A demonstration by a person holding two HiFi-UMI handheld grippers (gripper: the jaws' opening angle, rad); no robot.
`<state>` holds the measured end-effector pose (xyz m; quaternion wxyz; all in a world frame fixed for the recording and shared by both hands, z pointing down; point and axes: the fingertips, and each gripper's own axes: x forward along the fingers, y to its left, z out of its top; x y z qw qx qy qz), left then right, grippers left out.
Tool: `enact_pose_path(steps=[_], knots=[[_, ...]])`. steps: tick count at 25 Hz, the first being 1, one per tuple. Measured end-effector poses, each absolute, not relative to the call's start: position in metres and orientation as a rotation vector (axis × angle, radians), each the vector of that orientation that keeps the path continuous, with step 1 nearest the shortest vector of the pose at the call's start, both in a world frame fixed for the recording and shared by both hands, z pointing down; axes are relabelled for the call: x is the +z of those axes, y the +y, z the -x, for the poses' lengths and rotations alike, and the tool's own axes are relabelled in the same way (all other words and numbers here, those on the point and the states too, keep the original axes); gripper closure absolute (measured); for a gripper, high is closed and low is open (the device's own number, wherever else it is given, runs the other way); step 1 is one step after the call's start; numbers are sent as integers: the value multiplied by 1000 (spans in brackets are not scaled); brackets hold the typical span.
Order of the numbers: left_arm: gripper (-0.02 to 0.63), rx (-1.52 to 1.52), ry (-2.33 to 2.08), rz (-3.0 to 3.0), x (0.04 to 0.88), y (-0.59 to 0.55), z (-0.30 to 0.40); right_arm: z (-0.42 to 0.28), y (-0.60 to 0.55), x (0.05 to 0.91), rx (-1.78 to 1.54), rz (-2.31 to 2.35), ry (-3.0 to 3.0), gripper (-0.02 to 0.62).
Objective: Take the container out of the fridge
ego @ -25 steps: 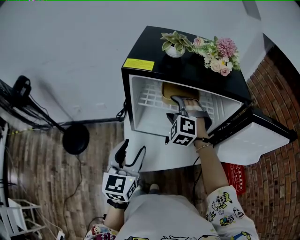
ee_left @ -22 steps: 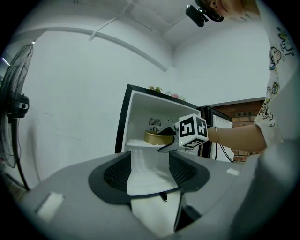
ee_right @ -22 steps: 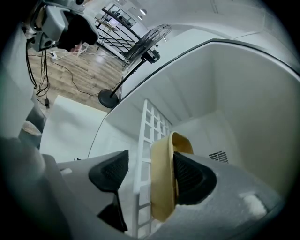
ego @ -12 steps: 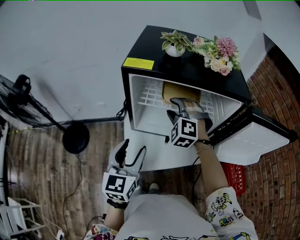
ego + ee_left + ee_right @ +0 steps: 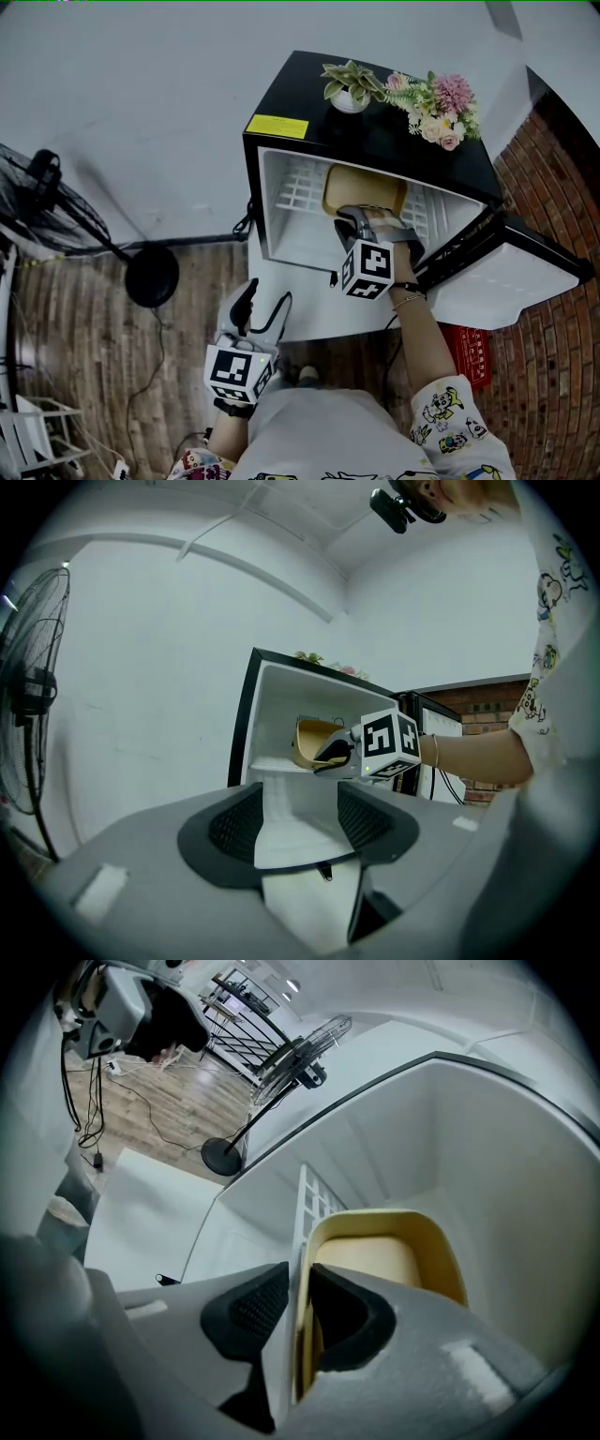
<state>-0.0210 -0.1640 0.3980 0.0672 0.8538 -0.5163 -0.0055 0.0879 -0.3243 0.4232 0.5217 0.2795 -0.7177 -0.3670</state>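
Right gripper (image 5: 352, 215) reaches into the open fridge (image 5: 375, 141) with its jaws drawn narrow on the near wall of the container (image 5: 366, 190) – one pad inside the rim, the other outside. They have just been closing: a second ago they stood wide around that wall, and now only the tan wall is left between them. In the head view the container also shows more of itself than before, its mouth tipped more toward the person and no longer sitting as deep on the wire shelf (image 5: 295, 197). I judge that the grasp is made and that what remains is drawing the container out past the fridge's front edge and the swung-out door (image 5: 511, 281).

Left gripper (image 5: 265, 305) hangs low by the person's body, well apart from the fridge, jaws wide with nothing between them (its own view shows only the fridge front through the gap).

Several things stay unclear. In the right gripper view (image 5: 300, 1288) a thin pale strip lies beside the outer pad, so how firmly that pad bears on the container (image 5: 375, 1260) is hard to read. Whether the base is touching the shelf or is lifted clear – no view settles it. The container's far side and underside are hidden, and the marker cube covers most of the jaws from above.
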Motion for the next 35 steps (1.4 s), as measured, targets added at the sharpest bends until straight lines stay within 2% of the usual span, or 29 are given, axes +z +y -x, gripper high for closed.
enact_pose_path(steps=[9,35], knots=[[359,-19,-1546,-2580,398,-163,20,-89,-322,416,-909,-706,-1713,575],[360,-11,-1585,-2587,391,-139,24,-93,-278,416,-876,-707,-1749,581]])
